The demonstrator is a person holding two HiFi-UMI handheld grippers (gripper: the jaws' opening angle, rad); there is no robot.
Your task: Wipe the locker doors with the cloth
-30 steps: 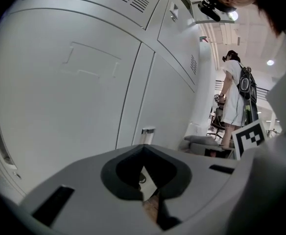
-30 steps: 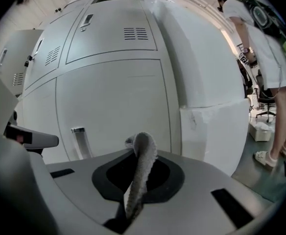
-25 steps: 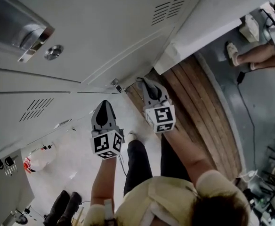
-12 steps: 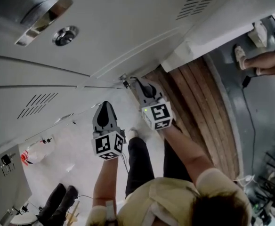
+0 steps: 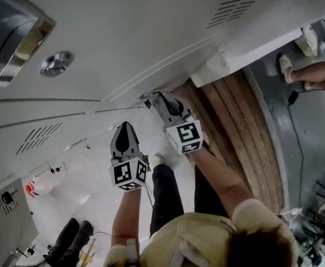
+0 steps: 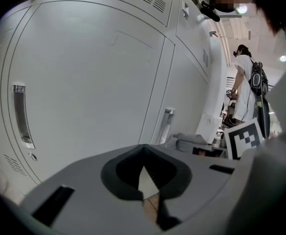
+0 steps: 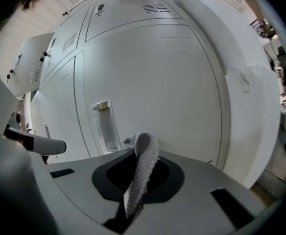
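grey cloth (image 7: 142, 170) clenched in right gripper (image 5: 159, 99) by locker door (image 5: 151, 32) corner, left gripper (image 5: 124, 129) seemingly closed

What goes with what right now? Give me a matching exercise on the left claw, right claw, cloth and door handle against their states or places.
Things:
1. left claw
2. right claw
3. cloth
4. handle

States or places:
A. recessed in the locker door
B. shut, nothing in it
C. grey, sticking up from between two jaws
D. shut on the cloth

Pairs: 1-B, 2-D, 3-C, 4-A
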